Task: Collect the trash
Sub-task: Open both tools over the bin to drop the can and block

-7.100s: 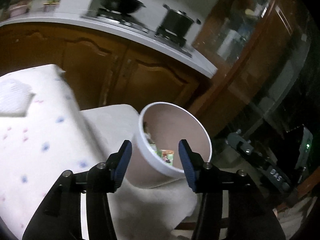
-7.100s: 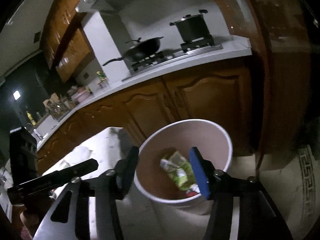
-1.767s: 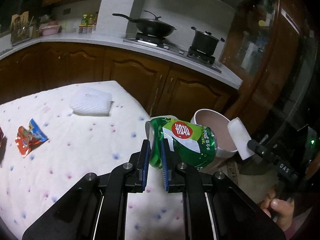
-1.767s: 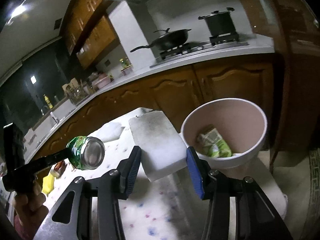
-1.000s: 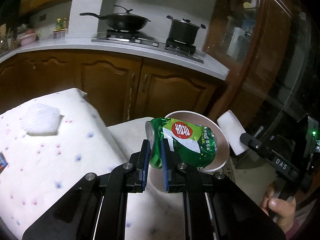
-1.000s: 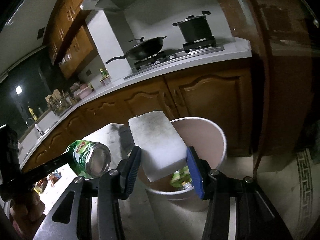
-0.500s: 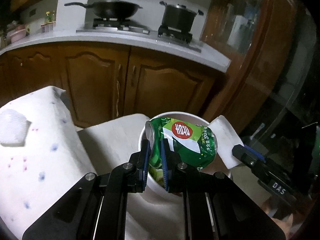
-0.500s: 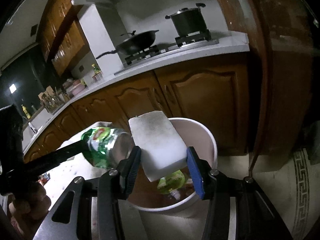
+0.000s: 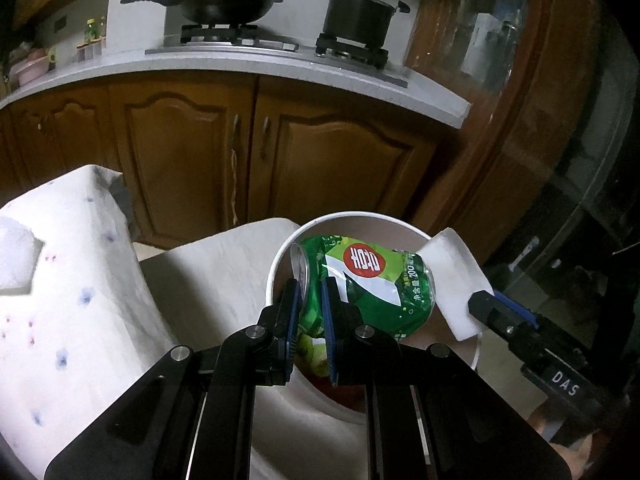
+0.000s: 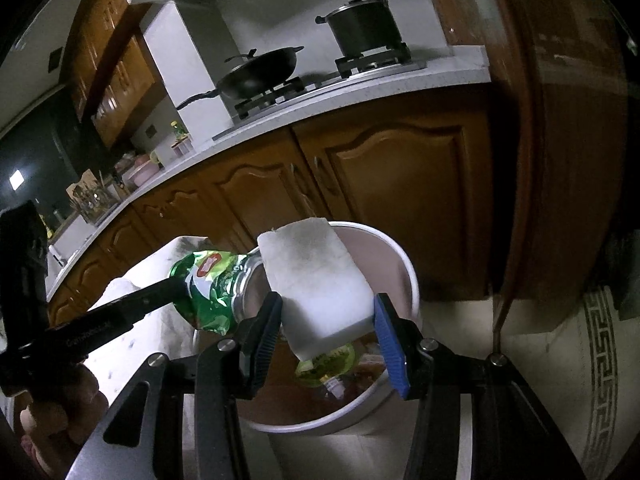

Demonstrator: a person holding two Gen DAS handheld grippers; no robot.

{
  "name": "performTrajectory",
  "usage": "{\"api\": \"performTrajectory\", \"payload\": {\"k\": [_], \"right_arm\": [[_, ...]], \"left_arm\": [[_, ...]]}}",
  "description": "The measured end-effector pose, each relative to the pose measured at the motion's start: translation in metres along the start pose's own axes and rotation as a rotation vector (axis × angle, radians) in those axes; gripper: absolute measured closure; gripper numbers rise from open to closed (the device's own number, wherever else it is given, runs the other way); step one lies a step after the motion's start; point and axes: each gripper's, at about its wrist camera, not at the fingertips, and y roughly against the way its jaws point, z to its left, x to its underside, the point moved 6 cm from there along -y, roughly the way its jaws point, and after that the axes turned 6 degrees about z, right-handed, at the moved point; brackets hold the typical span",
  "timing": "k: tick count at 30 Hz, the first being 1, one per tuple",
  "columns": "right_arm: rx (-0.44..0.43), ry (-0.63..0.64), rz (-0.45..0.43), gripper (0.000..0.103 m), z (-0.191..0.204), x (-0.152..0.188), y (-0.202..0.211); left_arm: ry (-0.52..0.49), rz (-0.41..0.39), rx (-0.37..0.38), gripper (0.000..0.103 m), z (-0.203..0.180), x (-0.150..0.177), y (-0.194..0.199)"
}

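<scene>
My left gripper (image 9: 310,320) is shut on the rim end of a crushed green can (image 9: 368,288) and holds it over the mouth of a round white trash bin (image 9: 280,256). My right gripper (image 10: 326,330) is shut on a white foam block (image 10: 316,280), also above the bin (image 10: 404,264). The can (image 10: 208,280) and the block (image 9: 456,280) nearly touch. Green wrappers (image 10: 326,362) lie in the bin's bottom.
A table with a white dotted cloth (image 9: 60,272) stands left of the bin, with a white foam piece (image 9: 16,256) on it. Brown cabinets (image 9: 192,160) and a counter with a wok (image 9: 224,0) and pot (image 9: 356,14) stand behind. A dark glass cabinet (image 9: 560,120) is at the right.
Both grippers have moved from the table to above the bin, each still holding its item. The can and the foam block have come lower and closer together over the bin's mouth.
</scene>
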Motion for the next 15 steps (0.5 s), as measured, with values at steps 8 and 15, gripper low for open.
{"api": "performTrajectory", "payload": {"k": [8,15], "right_arm": [[0.003,0.007,0.009,0.055,-0.0029,-0.0004,-0.0062],[-0.001,0.007,0.010,0.055,-0.0035,-0.0007,-0.0069]], "left_arm": [[-0.013,0.008,-0.011,0.093,-0.0035,0.0009,-0.0061],[-0.023,0.013,-0.013,0.093,-0.0048,0.0015,-0.0075]]}}
